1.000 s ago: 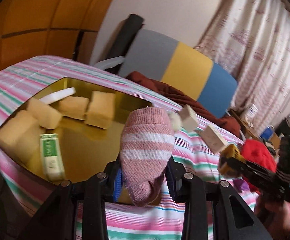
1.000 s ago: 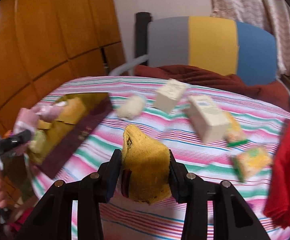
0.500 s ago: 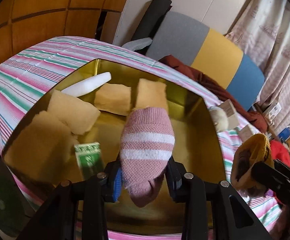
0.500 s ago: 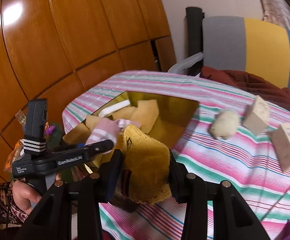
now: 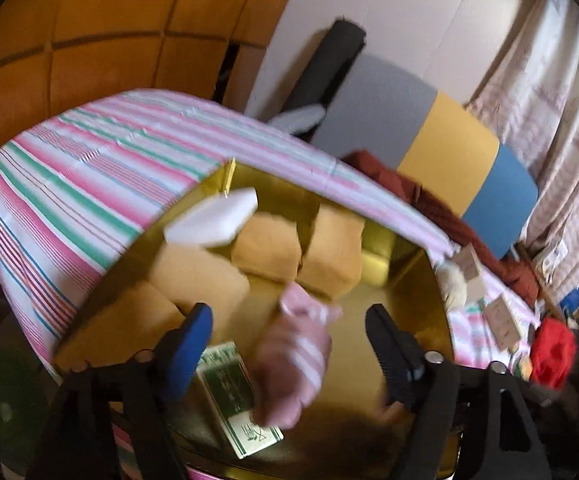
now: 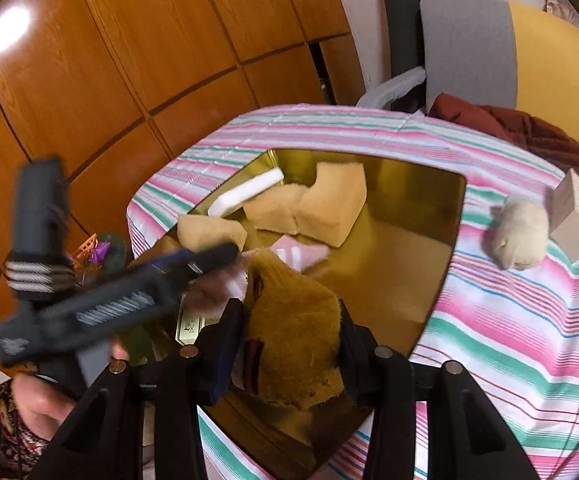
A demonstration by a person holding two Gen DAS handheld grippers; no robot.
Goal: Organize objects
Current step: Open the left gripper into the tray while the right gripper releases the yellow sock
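Note:
A gold box (image 5: 405,280) (image 6: 441,240) sits on the striped table and holds several tan sponges (image 5: 333,256) (image 6: 329,208), a white bar (image 5: 213,216) and a green-and-white packet (image 5: 237,396). My left gripper (image 5: 289,328) is open over the box. The pink striped sock (image 5: 293,356) (image 6: 301,252) is loose between its jaws, blurred, dropping into the box. My right gripper (image 6: 293,320) is shut on a yellow sock (image 6: 293,328) above the box's near edge, beside the left gripper (image 6: 101,292).
On the striped cloth (image 6: 529,320) right of the box lie a cream sock ball (image 6: 521,232) and cardboard boxes (image 6: 573,216). A red cloth (image 5: 553,352) lies further right. A grey, yellow and blue chair back (image 5: 449,152) and wooden wall panels stand behind.
My left gripper opened and let go of the pink sock, which falls into the box. My right gripper carried the yellow sock closer, over the box's edge.

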